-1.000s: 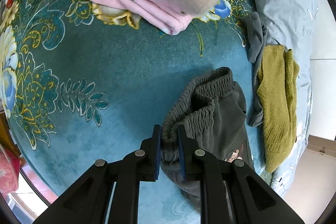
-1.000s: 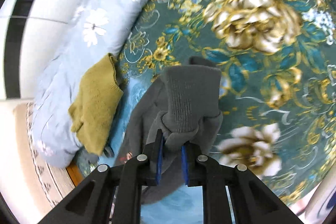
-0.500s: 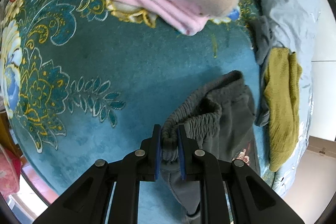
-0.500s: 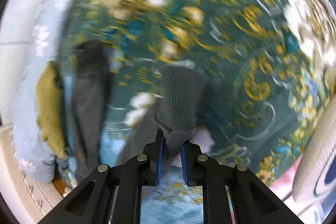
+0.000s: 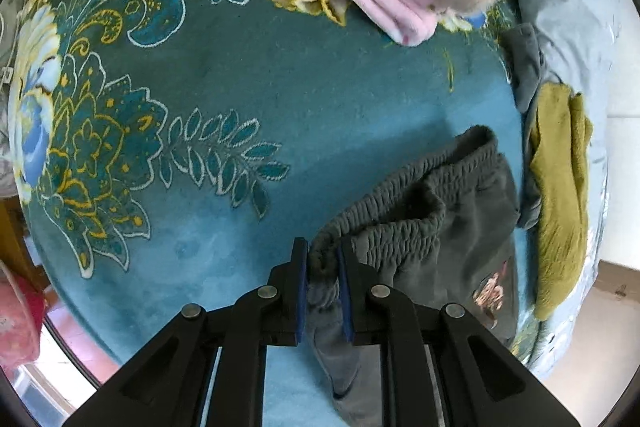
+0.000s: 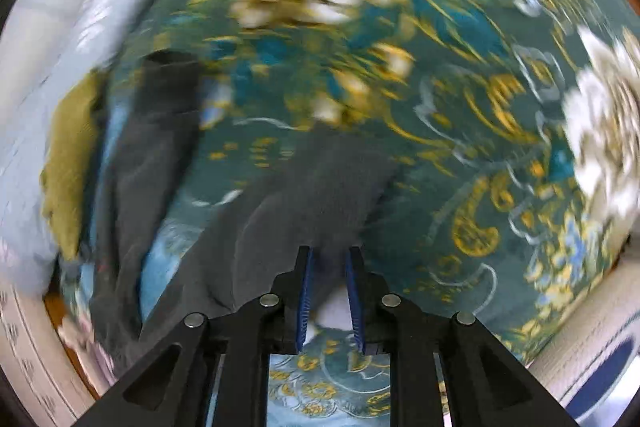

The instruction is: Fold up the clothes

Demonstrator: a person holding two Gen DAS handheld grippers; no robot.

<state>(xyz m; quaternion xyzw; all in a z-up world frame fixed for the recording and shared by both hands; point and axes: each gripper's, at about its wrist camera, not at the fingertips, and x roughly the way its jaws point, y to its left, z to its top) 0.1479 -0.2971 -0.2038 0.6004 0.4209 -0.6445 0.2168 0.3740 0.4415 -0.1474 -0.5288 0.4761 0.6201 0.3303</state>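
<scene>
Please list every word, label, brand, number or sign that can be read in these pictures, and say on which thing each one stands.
No text can be read in either view.
Dark grey elastic-waist trousers: a small pinkish printed motif, too small to tell whether it holds letters.
Right wrist view: too blurred by motion to read anything.

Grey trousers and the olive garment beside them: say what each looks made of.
Grey trousers: soft matte jersey or fleece, judging by the shirred elastic waistband and limp folds. Olive garment: chunky knit, probably wool or acrylic, with a ribbed, slightly fuzzy surface.
</scene>
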